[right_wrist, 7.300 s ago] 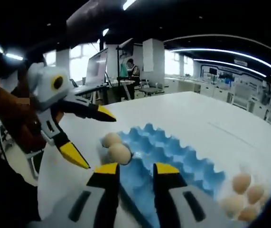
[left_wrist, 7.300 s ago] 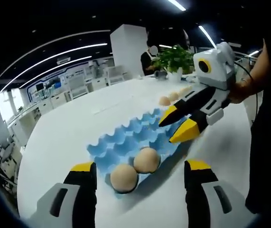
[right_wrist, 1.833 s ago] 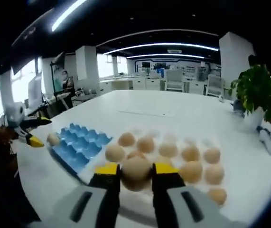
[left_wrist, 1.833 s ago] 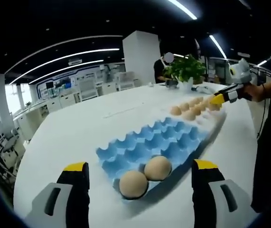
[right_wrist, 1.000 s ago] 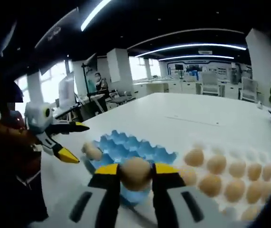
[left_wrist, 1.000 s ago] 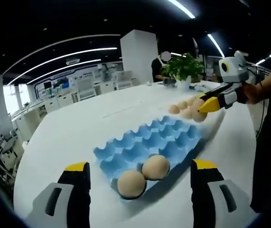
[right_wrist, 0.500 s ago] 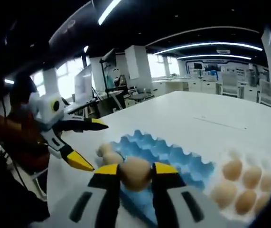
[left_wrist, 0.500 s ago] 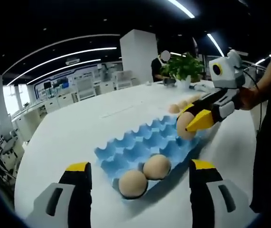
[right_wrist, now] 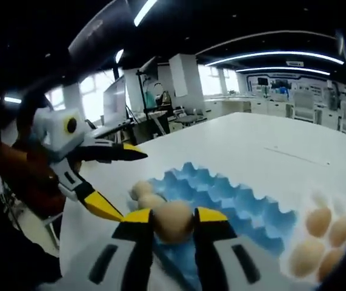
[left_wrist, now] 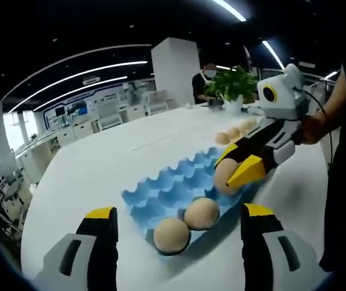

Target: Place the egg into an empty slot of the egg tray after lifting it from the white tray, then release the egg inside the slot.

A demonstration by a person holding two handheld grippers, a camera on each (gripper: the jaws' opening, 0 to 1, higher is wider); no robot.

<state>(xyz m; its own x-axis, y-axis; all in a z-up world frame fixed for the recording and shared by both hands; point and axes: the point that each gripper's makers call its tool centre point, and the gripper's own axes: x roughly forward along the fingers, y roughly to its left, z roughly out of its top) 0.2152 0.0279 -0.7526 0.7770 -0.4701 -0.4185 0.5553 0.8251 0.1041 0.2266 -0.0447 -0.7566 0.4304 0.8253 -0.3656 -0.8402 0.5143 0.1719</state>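
Step in hand: carrying the egg [right_wrist: 173,222] to the egg tray [left_wrist: 179,188]; pickup from the white tray is done, release not yet.

Right hand-held gripper [right_wrist: 173,217] is clenched on the egg, yellow tips pressing both sides. In the left gripper view it [left_wrist: 238,168] comes in from the right, angled down and toward the camera, with the egg [left_wrist: 224,178] at the tray's near right edge, low over the blue cups. Cannot tell whether the egg touches the tray.

Two eggs [left_wrist: 186,224] already sit side by side in the nearest row. In the right gripper view they [right_wrist: 145,195] lie just beyond and left of the held egg. The cups beside them look empty.

Left hand-held gripper [left_wrist: 176,230] is released, jaws wide apart, hovering near the tray's close end with nothing between them. In the right gripper view it [right_wrist: 115,182] shows at left, jaws spread, tips above the tabletop [left_wrist: 94,170] just off the tray.

White tray [right_wrist: 327,239] with the remaining eggs [right_wrist: 321,239] lies past the egg tray's far end.

Next move, by my reckoning: centre the egg over an empty cup next to the two filled ones, lower until seated, then open the jaws. Risk: egg landing on a ridge between cups and rolling.

A person's forearm [left_wrist: 318,124] holds the right gripper. Potted plant [left_wrist: 230,85] stands at the tabletop's far end.
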